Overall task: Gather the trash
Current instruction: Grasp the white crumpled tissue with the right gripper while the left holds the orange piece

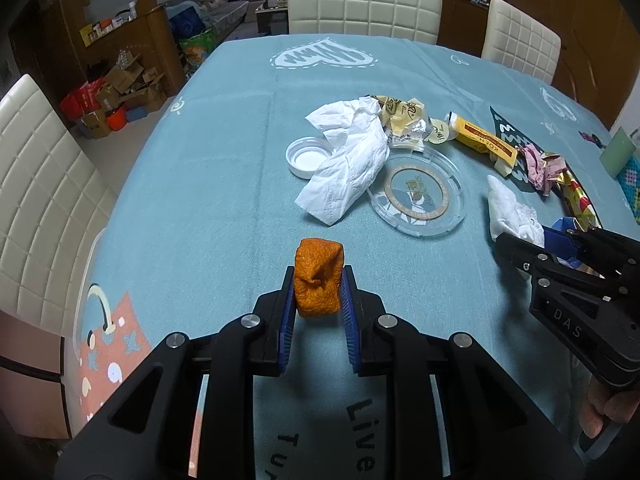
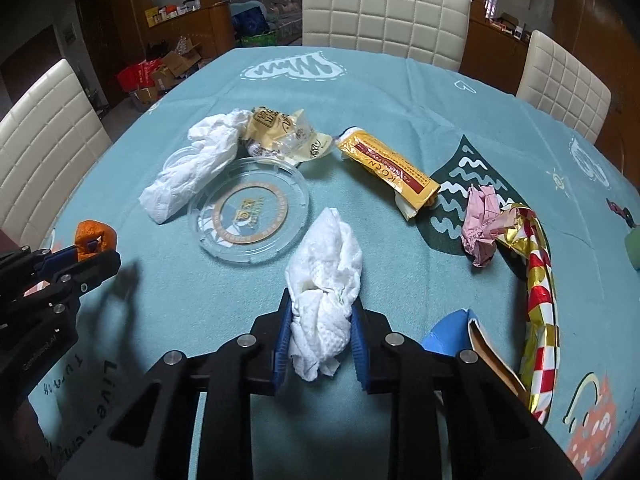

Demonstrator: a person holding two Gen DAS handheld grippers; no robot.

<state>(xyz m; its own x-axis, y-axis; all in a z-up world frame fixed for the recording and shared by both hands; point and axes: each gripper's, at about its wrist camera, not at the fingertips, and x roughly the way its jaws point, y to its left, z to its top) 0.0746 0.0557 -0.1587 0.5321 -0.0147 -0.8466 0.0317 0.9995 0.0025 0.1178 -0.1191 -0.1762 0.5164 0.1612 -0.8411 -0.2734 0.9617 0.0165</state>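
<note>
Only the left wrist view shows the white bottle cap [image 1: 307, 157], just left of the clear plastic lid [image 1: 418, 192]; only the right wrist view shows the blue packet [image 2: 452, 334], near and right of that lid. The left gripper [image 1: 319, 292] clamps a curled, pitted orange peel [image 1: 319, 282] nearer than the lid. The right gripper [image 2: 320, 330] pinches a crumpled white paper towel [image 2: 324, 276] just right of it.
</note>
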